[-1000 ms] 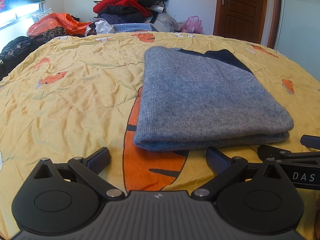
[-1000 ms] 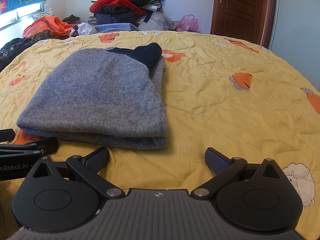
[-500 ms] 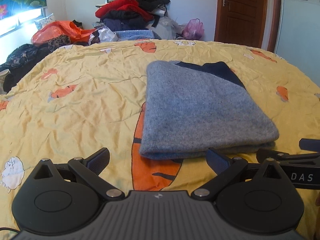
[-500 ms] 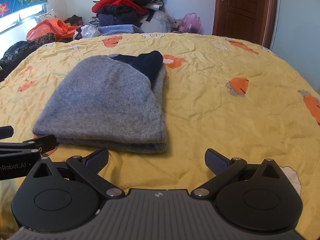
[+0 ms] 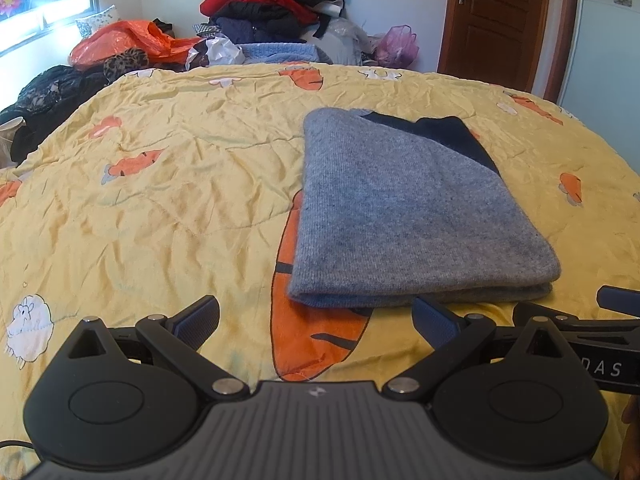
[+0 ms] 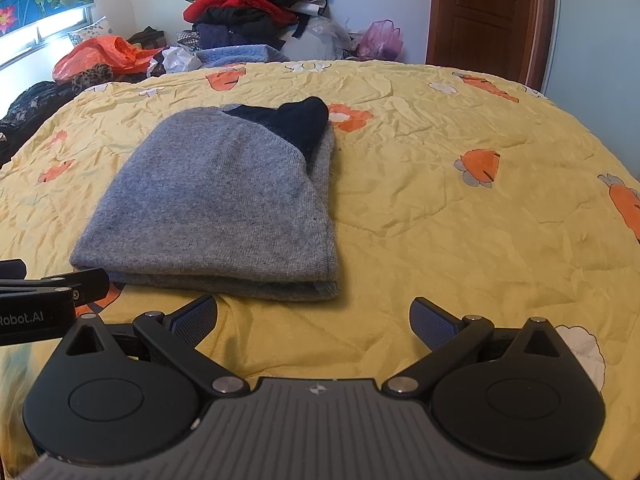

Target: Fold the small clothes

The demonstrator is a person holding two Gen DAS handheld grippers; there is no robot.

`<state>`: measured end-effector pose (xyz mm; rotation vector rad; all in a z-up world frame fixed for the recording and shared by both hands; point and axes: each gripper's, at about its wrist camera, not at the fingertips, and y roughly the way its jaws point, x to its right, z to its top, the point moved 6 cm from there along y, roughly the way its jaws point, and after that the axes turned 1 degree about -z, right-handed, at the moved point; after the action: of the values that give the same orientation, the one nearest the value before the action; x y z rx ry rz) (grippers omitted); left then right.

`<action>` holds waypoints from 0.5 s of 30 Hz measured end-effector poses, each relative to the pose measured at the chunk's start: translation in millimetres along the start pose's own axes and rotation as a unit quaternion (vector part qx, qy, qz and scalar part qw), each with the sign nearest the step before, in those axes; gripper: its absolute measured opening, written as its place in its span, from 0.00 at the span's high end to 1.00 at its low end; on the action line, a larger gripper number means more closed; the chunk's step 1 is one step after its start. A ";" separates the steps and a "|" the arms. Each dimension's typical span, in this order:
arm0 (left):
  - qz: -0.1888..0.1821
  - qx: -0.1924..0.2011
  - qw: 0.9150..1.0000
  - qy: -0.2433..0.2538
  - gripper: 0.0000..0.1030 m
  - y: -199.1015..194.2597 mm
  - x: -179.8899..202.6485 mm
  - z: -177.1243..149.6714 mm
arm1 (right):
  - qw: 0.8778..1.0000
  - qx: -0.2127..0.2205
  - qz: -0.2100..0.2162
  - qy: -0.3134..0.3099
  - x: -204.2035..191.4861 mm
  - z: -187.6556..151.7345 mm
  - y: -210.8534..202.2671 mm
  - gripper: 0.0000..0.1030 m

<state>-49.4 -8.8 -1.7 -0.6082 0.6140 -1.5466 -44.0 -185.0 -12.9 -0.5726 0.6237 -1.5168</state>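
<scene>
Bed (image 5: 160, 208) carries grey sweater (image 5: 400, 216), folded flat. Left claw (image 5: 316, 320) and right claw (image 6: 314, 318) both wide open, empty; we lift clear, avoiding its near edge.

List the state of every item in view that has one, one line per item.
grey sweater: folded flat on the bed, dark blue part showing at its far end
left hand-held gripper: open, empty, short of the sweater's near edge
right hand-held gripper: open, empty, short of the sweater's near edge
yellow bedspread: spread out, wrinkled
clothes pile: heaped, unfolded
door: closed
</scene>
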 end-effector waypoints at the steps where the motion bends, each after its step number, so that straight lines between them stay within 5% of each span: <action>1: 0.000 0.000 1.000 0.001 0.00 -0.3 0.6 0.2 | 1.000 0.000 0.000 0.000 -0.1 0.4 -0.1 0.00; 15: 0.000 0.000 1.000 -0.001 0.00 0.0 -0.1 1.3 | 1.000 0.002 0.003 0.003 1.0 2.1 -3.1 0.00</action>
<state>-48.5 -8.7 -0.8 -0.6101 0.6131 -1.5457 -44.8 -186.0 -9.3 -0.5622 0.6259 -1.5156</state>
